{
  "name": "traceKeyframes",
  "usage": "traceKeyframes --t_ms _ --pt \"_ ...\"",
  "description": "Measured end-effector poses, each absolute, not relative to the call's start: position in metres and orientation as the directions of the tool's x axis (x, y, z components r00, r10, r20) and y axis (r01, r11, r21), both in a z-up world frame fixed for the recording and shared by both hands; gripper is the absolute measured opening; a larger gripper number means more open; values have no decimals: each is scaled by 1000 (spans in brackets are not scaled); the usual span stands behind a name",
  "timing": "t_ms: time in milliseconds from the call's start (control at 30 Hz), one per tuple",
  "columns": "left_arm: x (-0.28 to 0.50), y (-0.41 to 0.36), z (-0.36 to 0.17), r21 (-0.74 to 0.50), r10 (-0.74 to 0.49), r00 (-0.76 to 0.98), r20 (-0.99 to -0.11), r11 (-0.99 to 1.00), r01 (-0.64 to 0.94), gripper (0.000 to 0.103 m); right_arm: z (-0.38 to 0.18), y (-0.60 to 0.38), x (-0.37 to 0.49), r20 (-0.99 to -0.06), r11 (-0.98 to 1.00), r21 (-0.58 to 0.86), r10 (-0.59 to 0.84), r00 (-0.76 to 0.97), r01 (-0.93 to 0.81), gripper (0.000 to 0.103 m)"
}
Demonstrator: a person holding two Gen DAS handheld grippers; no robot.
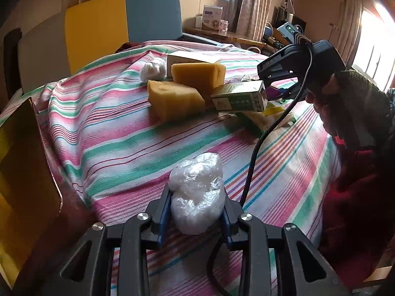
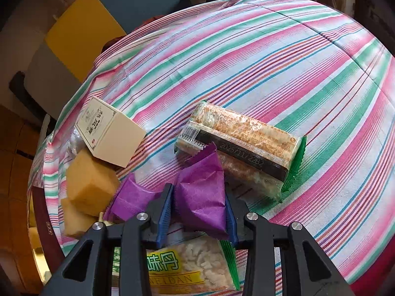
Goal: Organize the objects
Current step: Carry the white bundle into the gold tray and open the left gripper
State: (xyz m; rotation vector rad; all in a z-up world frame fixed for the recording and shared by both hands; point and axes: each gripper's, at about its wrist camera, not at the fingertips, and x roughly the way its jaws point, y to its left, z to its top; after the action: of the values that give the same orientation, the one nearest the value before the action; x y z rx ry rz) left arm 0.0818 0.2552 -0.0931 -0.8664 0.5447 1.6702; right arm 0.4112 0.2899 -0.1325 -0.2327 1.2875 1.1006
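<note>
L gripper (image 1: 197, 212): clenched on a clear plastic-wrapped bundle (image 1: 197, 192), pads pressing both sides, held above the striped cloth (image 1: 111, 135) toward its near edge.

R gripper (image 2: 200, 212): pads tight against a purple packet (image 2: 200, 197), one each side; packet creased between them. Same gripper seen from the L cam, over the pile, person's hand (image 1: 345, 98) on the grip, cable trailing down.

Pile, mid-cloth: two yellow sponges (image 1: 187, 86) touching, a cream box (image 2: 111, 135) just behind them, a green carton (image 1: 239, 96) leaning on the nearer sponge. White wad (image 1: 153, 69) beside the far sponge; prob. plastic, too small to confirm.

Rice-cracker pack (image 2: 242, 145) lies flat just beyond the purple packet. Yellow-label snack bag (image 2: 190, 266) under the R gripper.

Gold-lined box (image 1: 27, 172) at the cloth's L edge.
</note>
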Motion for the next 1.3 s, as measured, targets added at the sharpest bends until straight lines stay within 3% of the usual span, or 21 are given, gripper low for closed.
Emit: traceKeyframes --t_ms 133,300,433,667,867,1067,1200,1300 --pt "83 249 -84 -102 623 -98 -776 -278 -955 33 -132 289 409 -849 504 409 516 -115 -761 38" --pt "75 221 -36 -154 707 -103 -700 -290 -944 33 -131 292 402 -861 480 356 501 -82 -802 39" --pt "33 184 -1 -158 716 -214 -664 -414 -896 33 -129 291 396 -866 472 329 496 -62 -818 39" --pt "-101 100 -4 -135 489 -439 -754 -769 -624 33 -131 298 392 -874 452 286 485 -36 -845 40" --pt "-157 71 -32 -29 311 -481 -819 -861 -508 33 -131 303 389 -883 438 217 469 16 -872 39" --pt "-173 66 -55 -1 255 -469 -846 -879 -477 35 -131 304 388 -885 436 205 465 24 -876 39" --pt "-175 65 -64 20 226 -468 -854 -886 -463 46 -131 304 387 -886 434 200 463 27 -878 39" --pt "-168 64 -65 21 228 -471 -852 -884 -466 46 -131 304 387 -887 433 196 462 30 -880 39"
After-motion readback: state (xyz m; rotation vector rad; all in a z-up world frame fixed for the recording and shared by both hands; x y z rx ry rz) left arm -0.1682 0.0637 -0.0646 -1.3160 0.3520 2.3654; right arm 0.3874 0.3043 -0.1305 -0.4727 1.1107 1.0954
